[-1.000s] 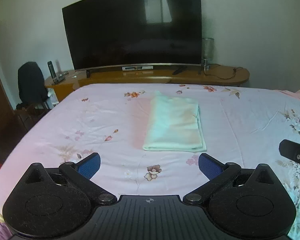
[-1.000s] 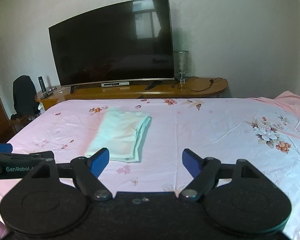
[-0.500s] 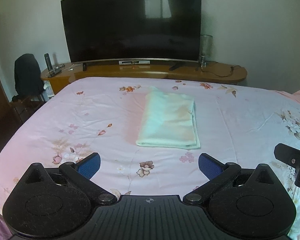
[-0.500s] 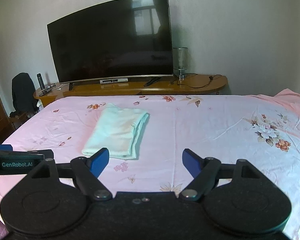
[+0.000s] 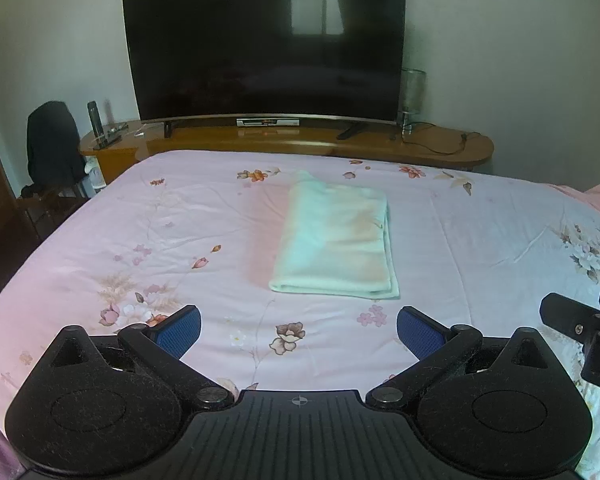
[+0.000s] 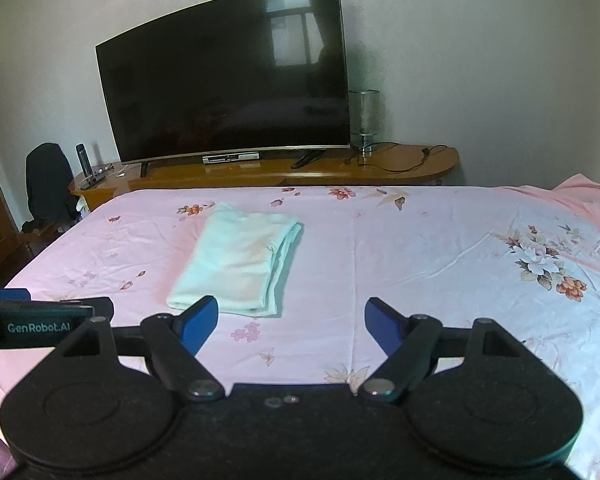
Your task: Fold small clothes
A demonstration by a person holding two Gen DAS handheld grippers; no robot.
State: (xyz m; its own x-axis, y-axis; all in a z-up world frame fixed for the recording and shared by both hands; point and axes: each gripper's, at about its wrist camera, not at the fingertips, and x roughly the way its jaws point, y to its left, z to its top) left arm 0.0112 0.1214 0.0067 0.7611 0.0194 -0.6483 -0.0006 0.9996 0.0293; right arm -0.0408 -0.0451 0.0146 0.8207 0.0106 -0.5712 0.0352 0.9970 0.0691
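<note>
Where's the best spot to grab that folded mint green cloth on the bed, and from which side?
Probably the near short edge of the mint cloth, approached from this side of the bed. That edge faces both open tools, and its stacked layers show at the near right corner, so pinching there should catch them together.

Dim daylight, soft focus, fisheye-bent edges
</note>
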